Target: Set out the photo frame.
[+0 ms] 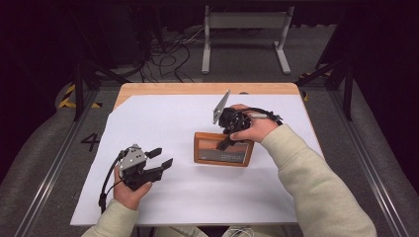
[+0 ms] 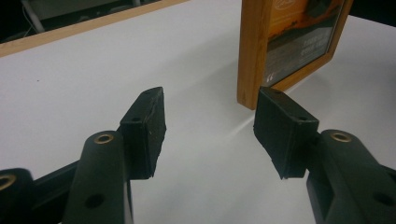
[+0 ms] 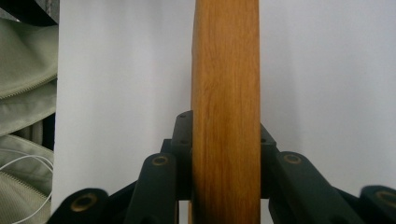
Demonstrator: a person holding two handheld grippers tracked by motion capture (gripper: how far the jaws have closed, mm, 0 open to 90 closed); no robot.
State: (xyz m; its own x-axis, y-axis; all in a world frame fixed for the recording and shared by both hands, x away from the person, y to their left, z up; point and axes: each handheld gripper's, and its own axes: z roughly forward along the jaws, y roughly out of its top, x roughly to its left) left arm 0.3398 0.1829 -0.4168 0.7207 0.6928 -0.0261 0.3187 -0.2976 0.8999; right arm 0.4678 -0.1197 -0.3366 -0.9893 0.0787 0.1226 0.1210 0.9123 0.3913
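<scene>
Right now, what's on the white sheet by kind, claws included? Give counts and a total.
Wooden picture frame: 1, clamped along one edge by the right claw
Claws: 2, the right one on the frame, the left claw open with nothing between its pads, apart from the frame
Total: 3

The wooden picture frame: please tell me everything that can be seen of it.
The wooden picture frame has a light brown border around a dark printed picture with small text. It stands upright on the white sheet, right of the table's middle. The right tool is shut on its top edge from above; the open left tool stays apart.
</scene>
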